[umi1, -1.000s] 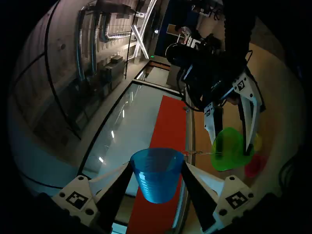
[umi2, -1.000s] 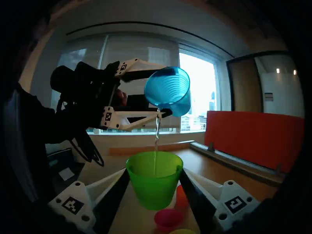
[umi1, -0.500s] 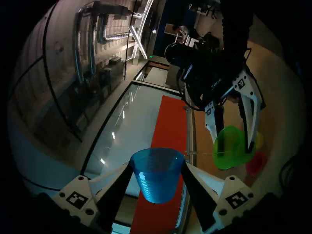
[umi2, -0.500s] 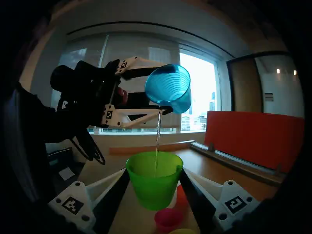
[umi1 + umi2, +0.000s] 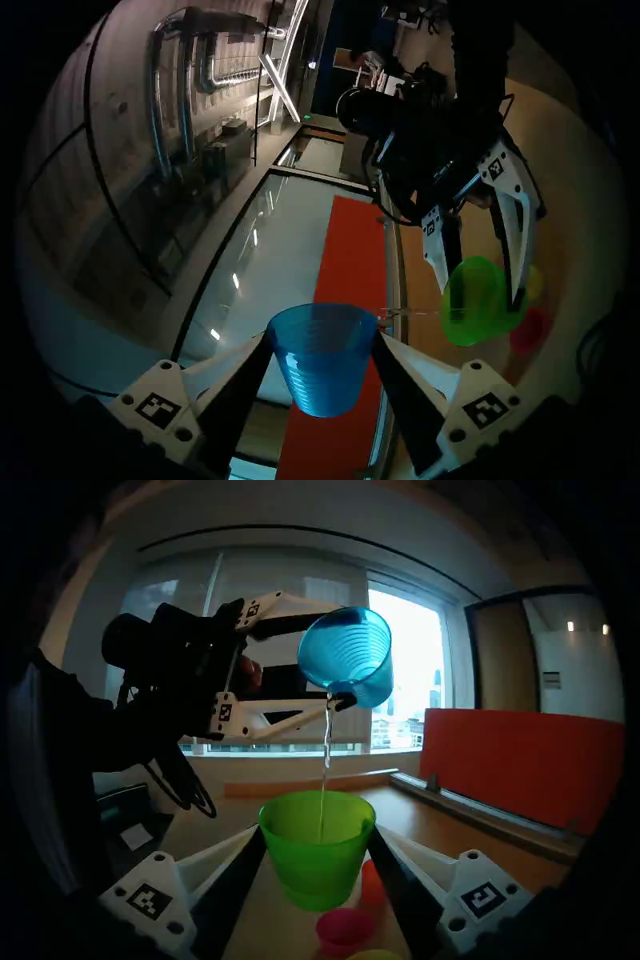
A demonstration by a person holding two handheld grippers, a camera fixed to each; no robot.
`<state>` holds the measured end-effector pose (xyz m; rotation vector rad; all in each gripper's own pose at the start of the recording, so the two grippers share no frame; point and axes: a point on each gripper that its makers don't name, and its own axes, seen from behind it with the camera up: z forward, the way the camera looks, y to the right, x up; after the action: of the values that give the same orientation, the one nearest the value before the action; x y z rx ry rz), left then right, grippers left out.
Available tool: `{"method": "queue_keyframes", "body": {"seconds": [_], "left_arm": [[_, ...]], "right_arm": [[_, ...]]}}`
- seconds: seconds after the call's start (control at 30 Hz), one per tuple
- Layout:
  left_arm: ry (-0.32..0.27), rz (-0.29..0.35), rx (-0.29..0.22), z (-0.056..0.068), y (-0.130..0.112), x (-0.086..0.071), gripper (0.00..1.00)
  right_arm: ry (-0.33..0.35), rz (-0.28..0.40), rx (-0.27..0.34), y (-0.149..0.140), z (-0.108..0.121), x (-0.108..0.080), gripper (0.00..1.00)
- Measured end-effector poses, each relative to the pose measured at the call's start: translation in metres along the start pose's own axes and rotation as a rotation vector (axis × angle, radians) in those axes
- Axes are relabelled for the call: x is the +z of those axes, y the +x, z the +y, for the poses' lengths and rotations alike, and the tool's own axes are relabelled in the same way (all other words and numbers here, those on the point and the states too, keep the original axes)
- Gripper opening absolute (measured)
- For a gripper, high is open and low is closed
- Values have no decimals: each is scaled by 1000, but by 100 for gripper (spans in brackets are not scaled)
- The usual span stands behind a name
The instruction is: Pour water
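Water (image 5: 324, 752) keeps falling into the green cup (image 5: 318, 856), pinched by the right tongs (image 5: 318, 832), while the blue cup (image 5: 348, 654) above it, pinched by the left tongs (image 5: 322, 344), tips steeper, probably almost empty.

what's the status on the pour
Left gripper shut on blue cup, tipped. Right gripper shut on green cup. Thin water stream landing inside it. Pink cup below.

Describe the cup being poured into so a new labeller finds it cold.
Start at the wooden desk before the red partition. There the right gripper holds a cup in its jaws, under a tilted blue cup. It is the green cup: unlike the pink cup nearby, the stream falls into it.
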<state>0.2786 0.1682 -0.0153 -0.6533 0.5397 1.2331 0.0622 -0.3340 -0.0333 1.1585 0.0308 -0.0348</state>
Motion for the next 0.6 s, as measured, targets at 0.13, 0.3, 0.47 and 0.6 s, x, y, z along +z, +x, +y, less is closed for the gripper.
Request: {"method": "queue_keyframes", "body": {"seconds": [0.13, 0.3, 0.47, 0.6], "left_arm": [[2, 2, 6, -1, 1, 0, 86], [5, 4, 13, -3, 1, -1, 86], [6, 3, 28, -5, 2, -1, 86], [8, 1, 38, -5, 2, -1, 86]], "right_arm": [[0, 0, -1, 0, 1, 0, 90], [0, 1, -2, 0, 1, 1, 90], [3, 1, -1, 0, 1, 1, 90], [4, 2, -3, 1, 0, 2, 90]]}}
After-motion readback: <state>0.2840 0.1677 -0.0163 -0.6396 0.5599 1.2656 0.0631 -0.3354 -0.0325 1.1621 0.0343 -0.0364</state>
